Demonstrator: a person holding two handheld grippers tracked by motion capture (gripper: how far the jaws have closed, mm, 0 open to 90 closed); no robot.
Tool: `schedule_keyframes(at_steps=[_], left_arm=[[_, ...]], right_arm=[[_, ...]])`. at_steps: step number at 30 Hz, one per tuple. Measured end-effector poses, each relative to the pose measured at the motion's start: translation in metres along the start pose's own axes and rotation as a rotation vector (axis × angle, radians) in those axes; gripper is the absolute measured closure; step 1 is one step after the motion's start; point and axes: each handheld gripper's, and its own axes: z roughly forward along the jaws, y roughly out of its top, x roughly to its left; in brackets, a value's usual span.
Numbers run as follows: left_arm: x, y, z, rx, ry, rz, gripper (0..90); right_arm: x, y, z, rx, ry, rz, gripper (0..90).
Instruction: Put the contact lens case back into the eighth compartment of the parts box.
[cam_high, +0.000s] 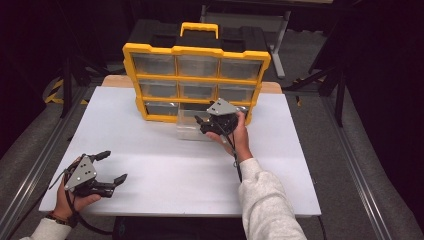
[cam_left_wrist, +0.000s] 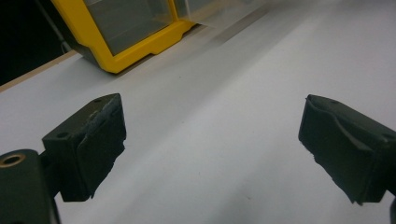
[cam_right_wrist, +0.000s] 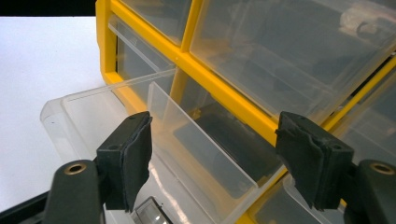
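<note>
1. Dark room with black surroundings; white table (cam_high: 165, 165) in the middle, bare in front of both grippers, which leaves working room.
2. Yellow organizer (cam_high: 196, 80) stands upright at the far edge of the table, drawer faces toward the person, so every drawer can be reached head-on. It sits directly ahead of the right gripper and well ahead and to the right of the left one.
3. Clear drawer (cam_high: 192, 127) from the bottom row, middle column, is pulled out onto the table, touching or just in front of the organizer base. Its slot gapes dark behind it. In the right gripper view the drawer's back wall stands between the jaws; drawer looks empty.
4. Right gripper (cam_high: 216, 121) hovers over the pulled-out drawer, jaws spread wide, gripping nothing. Judgement: poised to drop something in, lift the drawer, or push it back; can't tell which.
5. Left gripper (cam_high: 107, 167) is parked low near the table's near-left corner, well apart from the drawer, jaws wide and empty. Judgement: idle, kept out of the right hand's way.
</note>
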Motion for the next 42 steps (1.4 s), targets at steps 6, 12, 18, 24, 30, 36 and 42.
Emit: schedule_keyframes(at_steps=[6,12,18,24,30,36,42], left_arm=[[0.0,0.0,0.0,-0.003,-0.002,-0.007,8.5],[0.0,0.0,0.0,-0.004,-0.002,-0.006,8.5],[0.0,0.0,0.0,-0.003,-0.001,-0.001,8.5],[0.0,0.0,0.0,0.003,-0.004,0.003,8.6],[0.0,0.0,0.0,0.005,-0.003,0.003,8.6],[0.0,0.0,0.0,0.005,-0.005,-0.001,8.4],[0.0,0.0,0.0,0.006,-0.003,0.002,8.4]], right_arm=[[-0.002,0.002,-0.005,-0.018,-0.009,0.004,28.8],[-0.001,0.005,-0.008,-0.036,-0.01,0.0,28.5],[-0.001,0.008,-0.013,-0.051,-0.013,-0.007,27.1],[-0.001,0.012,-0.02,-0.066,-0.021,-0.022,24.8],[0.001,0.016,-0.026,-0.08,-0.029,-0.029,22.4],[0.003,0.018,-0.031,-0.086,-0.028,-0.043,20.4],[0.006,0.02,-0.036,-0.086,-0.022,-0.048,18.3]])
